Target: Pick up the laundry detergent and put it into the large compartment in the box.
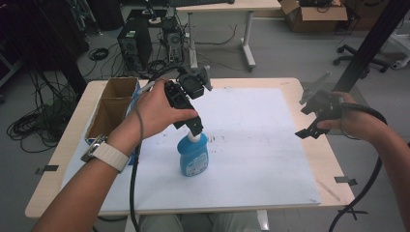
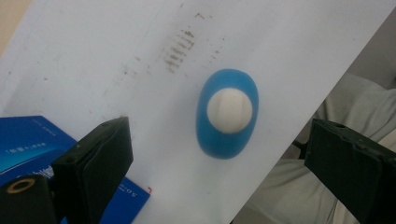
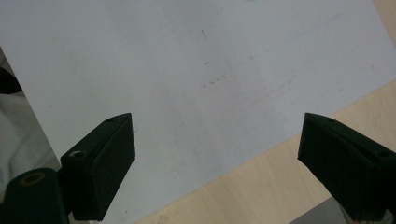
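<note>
A blue plastic bottle point(image 1: 194, 154) with a white cap point(image 2: 229, 109) stands upright near the middle of the white sheet point(image 1: 251, 145) covering the table point(image 1: 309, 87). It looks light and rigid, its smooth sides likely slippery, so the narrow neck under the cap seems the surest place to grip. The left gripper point(image 1: 194, 126) hangs directly above the cap, pointing down, jaws spread wide and grasping nothing. The right gripper point(image 1: 309, 126) hovers well apart over the sheet's right edge, jaws likewise released. A blue box point(image 2: 28, 144) lies beside the bottle
</note>
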